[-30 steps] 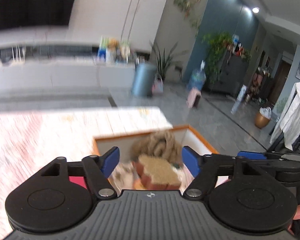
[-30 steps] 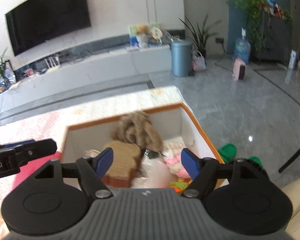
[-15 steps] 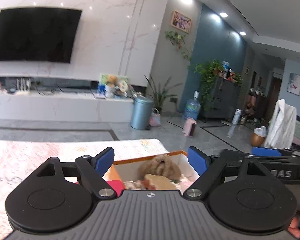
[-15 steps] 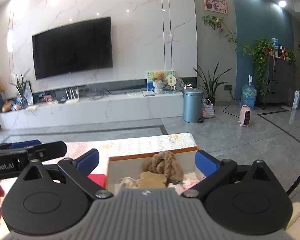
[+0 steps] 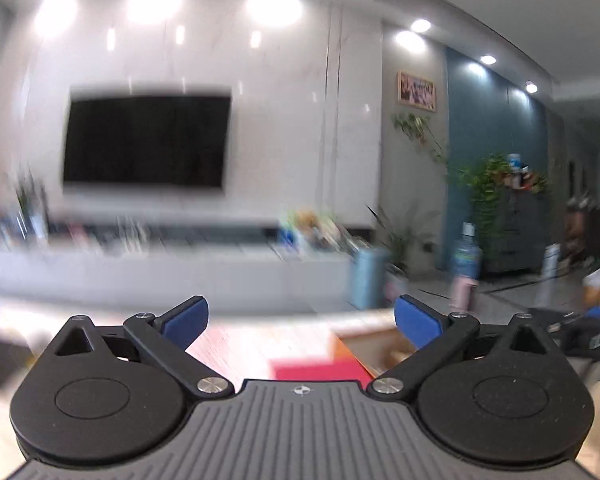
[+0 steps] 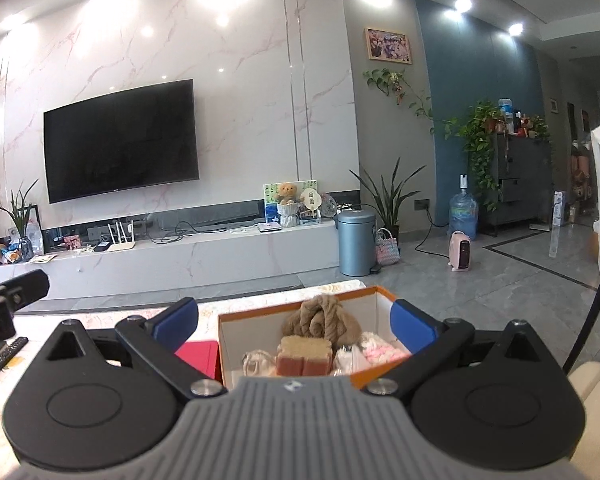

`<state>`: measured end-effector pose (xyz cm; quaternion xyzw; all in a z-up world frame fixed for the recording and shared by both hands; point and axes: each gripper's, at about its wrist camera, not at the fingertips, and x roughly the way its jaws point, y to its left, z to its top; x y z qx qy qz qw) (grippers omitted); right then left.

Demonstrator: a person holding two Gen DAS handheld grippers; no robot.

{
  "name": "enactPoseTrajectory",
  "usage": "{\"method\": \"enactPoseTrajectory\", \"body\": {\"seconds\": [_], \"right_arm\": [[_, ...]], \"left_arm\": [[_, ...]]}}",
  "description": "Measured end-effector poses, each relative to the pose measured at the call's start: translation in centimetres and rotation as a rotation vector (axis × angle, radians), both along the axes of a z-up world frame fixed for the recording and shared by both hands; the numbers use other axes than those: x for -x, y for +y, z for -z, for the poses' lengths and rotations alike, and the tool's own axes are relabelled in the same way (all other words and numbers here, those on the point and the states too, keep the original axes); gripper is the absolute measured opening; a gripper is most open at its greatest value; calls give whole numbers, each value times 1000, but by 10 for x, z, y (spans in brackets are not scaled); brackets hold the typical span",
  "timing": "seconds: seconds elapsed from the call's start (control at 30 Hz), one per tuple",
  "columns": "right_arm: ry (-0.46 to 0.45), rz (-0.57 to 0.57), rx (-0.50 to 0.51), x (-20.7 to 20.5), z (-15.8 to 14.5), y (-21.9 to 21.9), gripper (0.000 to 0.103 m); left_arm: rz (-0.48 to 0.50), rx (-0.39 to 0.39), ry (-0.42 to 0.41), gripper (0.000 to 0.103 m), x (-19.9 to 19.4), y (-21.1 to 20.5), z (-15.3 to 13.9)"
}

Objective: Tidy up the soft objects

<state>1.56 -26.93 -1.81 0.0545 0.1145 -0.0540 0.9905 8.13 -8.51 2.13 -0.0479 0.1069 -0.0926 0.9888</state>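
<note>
Your right gripper (image 6: pixel 294 322) stands wide with nothing between its pads, and just beyond it sits the orange-rimmed box (image 6: pixel 236 316) holding the brown yarn bundle (image 6: pixel 320 318), a tan sponge block (image 6: pixel 304 354) and pink-white soft pieces (image 6: pixel 376 350). Your left gripper (image 5: pixel 302 322), empty, is opening wide; the box (image 5: pixel 364 342) lies ahead to its right on the worktop (image 5: pixel 236 340), blurred.

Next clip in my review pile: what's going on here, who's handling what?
A person holds two tongs over a table. The right tongs stand open and empty before an orange-rimmed box that holds a brown yarn bundle, a sponge block and pink-and-white soft items. The left tongs are opening with nothing between them, in a blurred view beside the box. Nothing is gripped.
</note>
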Motion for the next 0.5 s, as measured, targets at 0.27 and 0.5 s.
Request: {"method": "enactPoseTrajectory", "body": {"seconds": [0.27,0.5], "right_arm": [[6,-14,37,1,32,13,100],[46,-42,-2,-5,60,12,100]], "left_arm": [[19,139,152,103,-41,20,34],[-85,-1,133,103,-32,13,59]]}}
